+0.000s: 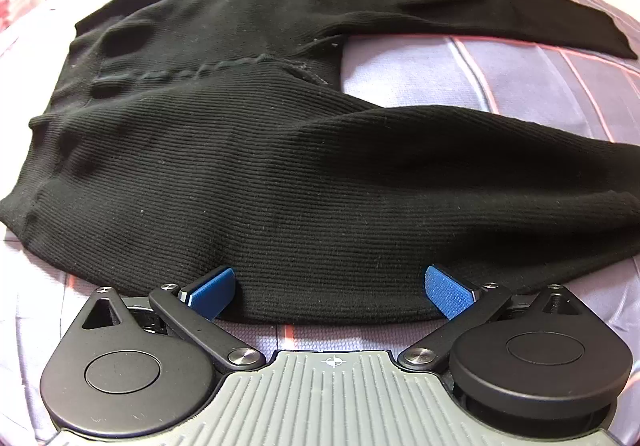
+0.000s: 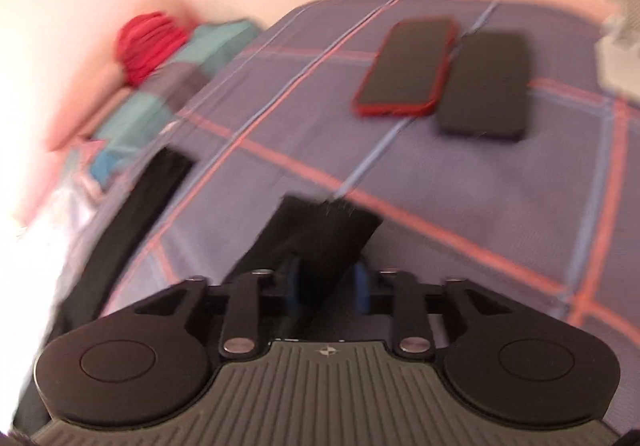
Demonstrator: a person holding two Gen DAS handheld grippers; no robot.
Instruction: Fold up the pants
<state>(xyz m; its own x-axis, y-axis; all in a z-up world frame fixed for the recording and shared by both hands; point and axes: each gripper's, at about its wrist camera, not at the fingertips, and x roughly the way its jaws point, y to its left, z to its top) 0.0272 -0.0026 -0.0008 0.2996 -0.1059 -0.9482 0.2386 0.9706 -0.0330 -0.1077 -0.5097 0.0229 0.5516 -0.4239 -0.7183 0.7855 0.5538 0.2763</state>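
Note:
Black ribbed pants [image 1: 248, 174] lie spread on the checked bedsheet [image 1: 500, 86], waist at the left, two legs running right. My left gripper [image 1: 330, 288] is open, its blue pads either side of the near edge of the near leg, low over the sheet. In the blurred right wrist view, my right gripper [image 2: 326, 280] is shut on the end of the near pant leg [image 2: 320, 238], whose cuff sticks out past the pads. The other leg [image 2: 132, 214] lies to the left.
A red-cased phone [image 2: 406, 66] and a black phone [image 2: 486, 82] lie on the sheet [image 2: 460, 198] ahead of the right gripper. Folded teal and grey cloth [image 2: 180, 86] and a red bundle [image 2: 148, 46] sit at the far left by the wall. A white object [image 2: 620, 46] is at the right edge.

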